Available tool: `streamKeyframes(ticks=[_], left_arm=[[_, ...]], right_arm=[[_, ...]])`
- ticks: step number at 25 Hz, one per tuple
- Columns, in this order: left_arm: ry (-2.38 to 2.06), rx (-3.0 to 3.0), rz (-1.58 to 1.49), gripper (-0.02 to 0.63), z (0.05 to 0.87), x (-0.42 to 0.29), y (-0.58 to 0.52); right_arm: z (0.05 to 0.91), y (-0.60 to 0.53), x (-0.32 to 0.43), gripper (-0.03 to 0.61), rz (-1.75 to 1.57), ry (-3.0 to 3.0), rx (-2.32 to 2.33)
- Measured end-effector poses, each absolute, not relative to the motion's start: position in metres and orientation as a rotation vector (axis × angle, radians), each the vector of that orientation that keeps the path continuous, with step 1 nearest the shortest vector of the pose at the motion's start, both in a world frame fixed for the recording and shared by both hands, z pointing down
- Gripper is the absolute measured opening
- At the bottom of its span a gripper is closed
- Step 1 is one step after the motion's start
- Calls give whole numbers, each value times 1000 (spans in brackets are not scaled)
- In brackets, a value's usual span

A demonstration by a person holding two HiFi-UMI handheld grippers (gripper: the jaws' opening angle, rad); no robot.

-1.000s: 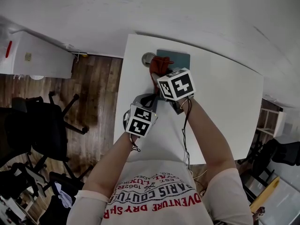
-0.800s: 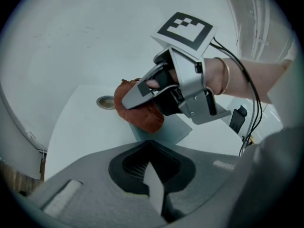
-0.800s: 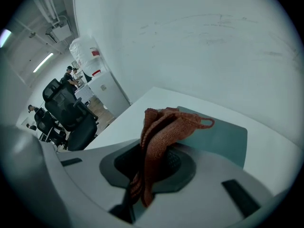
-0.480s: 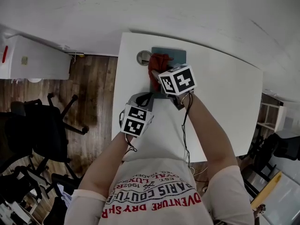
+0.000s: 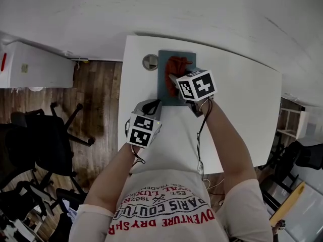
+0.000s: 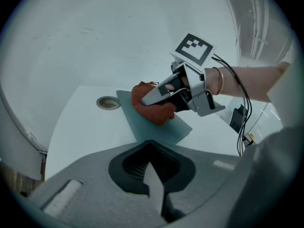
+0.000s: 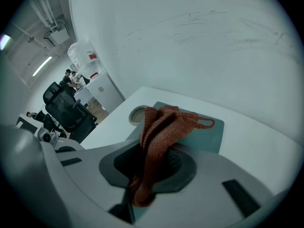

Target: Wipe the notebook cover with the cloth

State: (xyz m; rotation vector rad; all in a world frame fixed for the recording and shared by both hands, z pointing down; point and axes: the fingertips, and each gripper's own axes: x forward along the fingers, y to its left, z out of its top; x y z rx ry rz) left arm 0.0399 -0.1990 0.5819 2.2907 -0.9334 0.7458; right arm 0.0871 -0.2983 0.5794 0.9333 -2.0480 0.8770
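Right tongs [image 5: 174, 77], arm outstretched, clench the cloth [image 5: 177, 64] on the notebook [image 5: 165, 91]; left tongs [image 6: 154, 186] closed, empty.

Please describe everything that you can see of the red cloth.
The cloth is rust-red and looks knitted, with a small loop at one edge. It is bunched into folds and clamped between the right gripper's jaws. Its front part rests on the teal notebook, which lies on the white table.
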Motion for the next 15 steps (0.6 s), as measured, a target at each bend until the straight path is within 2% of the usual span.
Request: streamKeyframes(ticks=[15], left_arm=[[-940, 2312, 765, 9, 582, 39, -198]], right_arm=[[579, -293, 136, 80, 902, -1989, 1018]])
